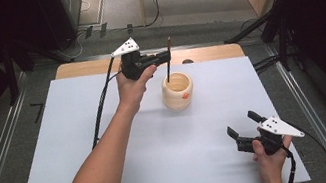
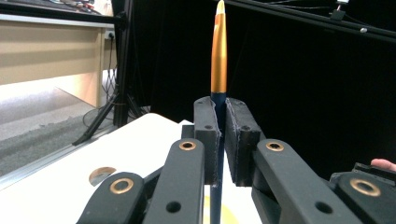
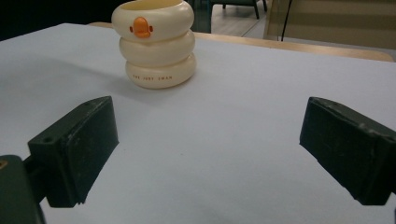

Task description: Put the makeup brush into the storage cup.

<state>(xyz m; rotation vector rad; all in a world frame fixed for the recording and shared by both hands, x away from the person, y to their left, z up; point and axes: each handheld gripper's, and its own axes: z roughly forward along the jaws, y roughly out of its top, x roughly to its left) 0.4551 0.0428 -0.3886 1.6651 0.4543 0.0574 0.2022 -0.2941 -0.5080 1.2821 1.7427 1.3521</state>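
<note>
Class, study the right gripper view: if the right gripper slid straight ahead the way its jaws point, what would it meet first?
Probably the cream holder, slightly left of the right gripper line; only bare table lies between, though depth is uncertain.

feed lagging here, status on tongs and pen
Left tongs shut on pen, upright over cream holder. Right tongs open, low, apart. Nothing in the way.

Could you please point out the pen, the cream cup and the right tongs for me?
Pen (image 2: pixel 218 60), left gripper view, orange upper barrel.
Cream cup (image 3: pixel 156 51), right gripper view, middle ring.
Right tongs (image 1: pixel 243 128), high view, between the open tips.
</note>
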